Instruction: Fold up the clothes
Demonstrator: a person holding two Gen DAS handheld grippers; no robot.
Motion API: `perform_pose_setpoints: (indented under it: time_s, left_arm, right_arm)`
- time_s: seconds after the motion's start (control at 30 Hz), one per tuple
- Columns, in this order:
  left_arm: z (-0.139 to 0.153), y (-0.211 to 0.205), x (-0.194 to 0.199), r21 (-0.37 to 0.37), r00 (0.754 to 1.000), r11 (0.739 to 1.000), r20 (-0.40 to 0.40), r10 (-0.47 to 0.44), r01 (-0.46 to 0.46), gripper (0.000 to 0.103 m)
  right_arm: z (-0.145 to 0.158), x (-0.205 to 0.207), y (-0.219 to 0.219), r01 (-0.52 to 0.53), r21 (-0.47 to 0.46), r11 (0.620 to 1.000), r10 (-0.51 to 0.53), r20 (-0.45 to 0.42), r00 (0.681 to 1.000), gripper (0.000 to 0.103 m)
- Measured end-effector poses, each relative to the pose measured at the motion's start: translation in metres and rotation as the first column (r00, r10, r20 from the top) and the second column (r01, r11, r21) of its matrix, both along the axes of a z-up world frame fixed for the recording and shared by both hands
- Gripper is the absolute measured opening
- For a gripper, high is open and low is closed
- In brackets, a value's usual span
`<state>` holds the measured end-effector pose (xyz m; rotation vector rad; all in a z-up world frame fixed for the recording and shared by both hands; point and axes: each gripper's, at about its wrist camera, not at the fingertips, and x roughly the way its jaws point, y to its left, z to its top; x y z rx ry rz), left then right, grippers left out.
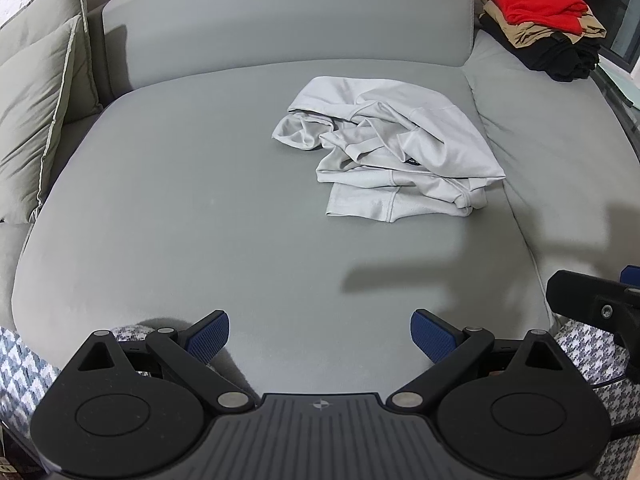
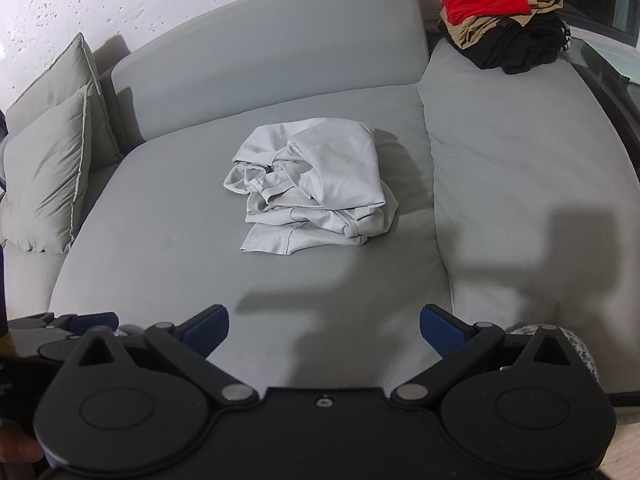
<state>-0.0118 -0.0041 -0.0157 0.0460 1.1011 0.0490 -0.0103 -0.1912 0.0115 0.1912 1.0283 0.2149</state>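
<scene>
**A:** Where's the garment, and what have you got hold of?

**B:** Nothing in either hand. My left tongs point(image 1: 320, 336) are spread wide with only bare cushion between the blue pads, and my right tongs point(image 2: 324, 330) are just as wide and just as empty. Both hang over the near edge of the sofa seat point(image 1: 160, 220), well short of the light grey garment point(image 1: 384, 148).

**A:** So it's untouched?

**B:** I'd judge so. It sits in a crumpled heap toward the back of the seat, somewhat right of centre from my left camera, with layers bunched over one another and a hemmed edge sticking out flat at the front. I can't tell which part is sleeve and which is body.

**A:** Why hold back with both tongs open?

**B:** My guess is that it suits a two-handed pickup: from here I see the whole heap and can choose two edges to pull apart. It needs spreading flat before any fold, and the open cushion around it gives me room.

**A:** And the pile in the far right corner?

**B:** That's a stack of clothes point(image 2: 500, 12), red on top, then tan, then black. It looks folded, so I take it as the finished pile, kept well apart so the working area stays free. The pillows point(image 1: 36, 120) lean at the left end, out of the way.
</scene>
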Motion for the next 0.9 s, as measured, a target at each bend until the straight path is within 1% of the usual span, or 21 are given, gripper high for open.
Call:
perform_pose_setpoints:
  time_s: [0.13,0.23,0.3,0.47,0.57,0.63,0.67,0.7,0.73,0.77,0.83,0.9]
  left_arm:
    - [0.000,0.000,0.000,0.000,1.000,1.000,0.003,0.001,-0.001,0.098]
    - [0.000,0.000,0.000,0.005,1.000,1.000,0.006,0.026,-0.026,0.098]
    - [0.000,0.001,0.001,0.003,1.000,1.000,0.007,0.025,-0.025,0.098]
    - [0.004,0.010,0.009,0.000,0.999,1.000,0.028,0.023,-0.023,0.098]
    - [0.007,0.028,0.022,-0.010,0.997,0.999,0.062,0.050,-0.050,0.096]
    - [0.007,0.039,0.031,-0.007,0.994,0.998,0.080,0.070,-0.070,0.093]
    - [0.006,0.044,0.036,-0.002,0.993,0.997,0.087,0.080,-0.080,0.089]
    - [0.004,0.049,0.042,-0.005,0.992,0.997,0.094,0.079,-0.079,0.088]
    - [0.003,0.053,0.047,-0.008,0.992,0.997,0.100,0.078,-0.077,0.087]
    - [0.001,0.055,0.052,-0.022,0.991,0.997,0.108,0.074,-0.072,0.083]
    - [-0.003,0.060,0.061,-0.050,0.990,0.997,0.125,0.068,-0.062,0.079]
    - [-0.006,0.061,0.067,-0.082,0.986,0.996,0.153,0.058,-0.046,0.071]
  right_arm:
    - [0.000,0.000,0.001,0.001,-0.001,1.000,-0.001,0.001,1.000,0.103]
    - [0.000,0.001,0.000,0.001,-0.002,1.000,-0.001,0.000,1.000,0.103]
    - [0.000,0.001,0.000,0.004,-0.002,1.000,-0.004,0.000,1.000,0.103]
    - [0.003,0.010,-0.004,0.026,0.022,0.999,-0.026,0.018,0.999,0.103]
    - [0.004,0.024,-0.008,0.041,0.038,0.998,-0.043,0.041,0.998,0.103]
    - [0.002,0.037,-0.009,0.044,0.033,0.999,-0.046,0.080,0.996,0.102]
    - [0.001,0.044,-0.009,0.044,0.031,0.999,-0.047,0.100,0.994,0.102]
    - [-0.002,0.052,-0.010,0.046,0.037,0.998,-0.050,0.118,0.992,0.101]
    - [-0.005,0.059,-0.010,0.048,0.043,0.998,-0.053,0.136,0.989,0.096]
    - [-0.008,0.066,-0.011,0.050,0.051,0.997,-0.057,0.151,0.987,0.094]
    - [-0.017,0.083,-0.010,0.050,0.060,0.997,-0.058,0.158,0.986,0.075]
    - [-0.028,0.101,-0.005,0.041,0.049,0.998,-0.048,0.160,0.986,0.069]
